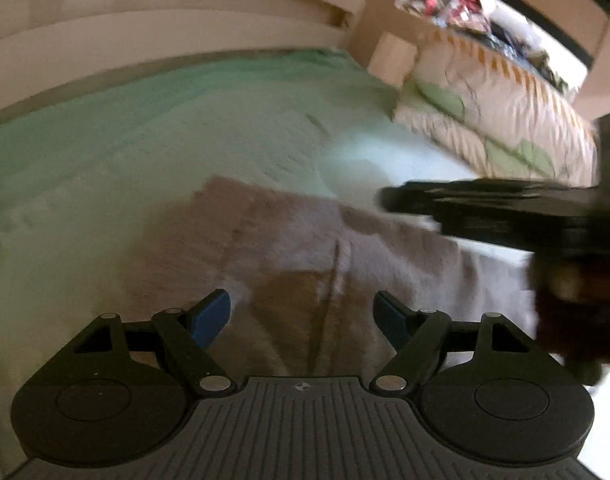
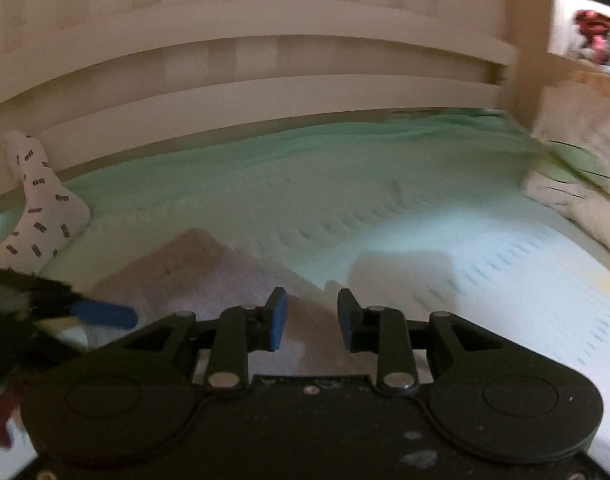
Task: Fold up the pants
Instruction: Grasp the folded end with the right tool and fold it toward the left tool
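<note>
Right wrist: blurred, maybe patterned pillow (image 2: 41,204) beside pants (image 2: 177,276).

- The left gripper (image 1: 301,316) points down, its jaws wide apart and holding nothing.
- The right gripper (image 2: 311,318), at its 3 o'clock, has its jaws partly apart, holding nothing.

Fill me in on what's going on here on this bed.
A person is folding a pair of greyish-brown fabric pants laid flat on a bed with a pale green sheet. They hold a black two-finger gripper in each hand. The left gripper hovers open over the pants, with nothing between its blue pads. The right gripper is also open and empty, above the edge of the pants. Neither is gripping the fabric right now. A white patterned pillow leans against the wooden rail.
</note>
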The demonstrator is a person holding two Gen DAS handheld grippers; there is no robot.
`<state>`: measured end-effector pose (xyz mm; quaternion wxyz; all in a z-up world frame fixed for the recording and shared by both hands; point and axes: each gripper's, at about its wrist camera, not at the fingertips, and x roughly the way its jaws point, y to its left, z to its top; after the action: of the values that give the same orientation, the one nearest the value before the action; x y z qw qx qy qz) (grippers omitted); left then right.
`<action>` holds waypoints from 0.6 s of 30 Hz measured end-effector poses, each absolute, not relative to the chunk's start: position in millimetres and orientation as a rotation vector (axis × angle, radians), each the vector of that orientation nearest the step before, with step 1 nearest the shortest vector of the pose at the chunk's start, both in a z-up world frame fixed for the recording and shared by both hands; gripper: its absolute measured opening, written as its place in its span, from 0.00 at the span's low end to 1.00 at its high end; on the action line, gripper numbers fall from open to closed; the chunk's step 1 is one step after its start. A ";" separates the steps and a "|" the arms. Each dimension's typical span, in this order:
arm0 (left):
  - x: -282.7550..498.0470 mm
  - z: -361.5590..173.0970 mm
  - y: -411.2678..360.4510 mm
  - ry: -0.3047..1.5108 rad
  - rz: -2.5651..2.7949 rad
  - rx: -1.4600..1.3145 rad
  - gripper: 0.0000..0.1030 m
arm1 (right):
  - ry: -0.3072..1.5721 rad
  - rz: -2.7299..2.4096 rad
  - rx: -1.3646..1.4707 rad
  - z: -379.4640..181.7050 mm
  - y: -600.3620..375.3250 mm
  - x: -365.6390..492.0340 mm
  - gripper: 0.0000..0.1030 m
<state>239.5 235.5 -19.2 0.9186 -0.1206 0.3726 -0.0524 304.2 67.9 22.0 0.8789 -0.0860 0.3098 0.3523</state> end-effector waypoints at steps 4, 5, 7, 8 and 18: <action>240.0 -23.1 257.9 0.771 -0.040 -0.320 0.76 | 0.684 0.820 -0.165 10.7 102.9 326.7 0.34; 241.2 -23.9 261.4 0.771 -0.025 -0.336 0.76 | 0.687 0.837 -0.173 8.0 112.2 328.9 0.36; 241.9 -24.9 266.5 0.774 -0.013 -0.354 0.76 | 0.705 0.880 -0.192 2.2 129.0 334.7 0.38; 242.3 -25.5 267.0 0.775 -0.010 -0.353 0.76 | 0.720 0.897 -0.199 -0.9 135.4 337.1 0.40; 242.8 -22.7 262.0 0.777 -0.003 -0.286 0.76 | 0.694 0.977 -0.317 -1.1 155.2 312.9 0.04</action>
<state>242.8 262.0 -22.7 0.9155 -0.1391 0.3774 -0.0015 312.9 155.2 -1.1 0.8139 -0.1485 0.3254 0.4579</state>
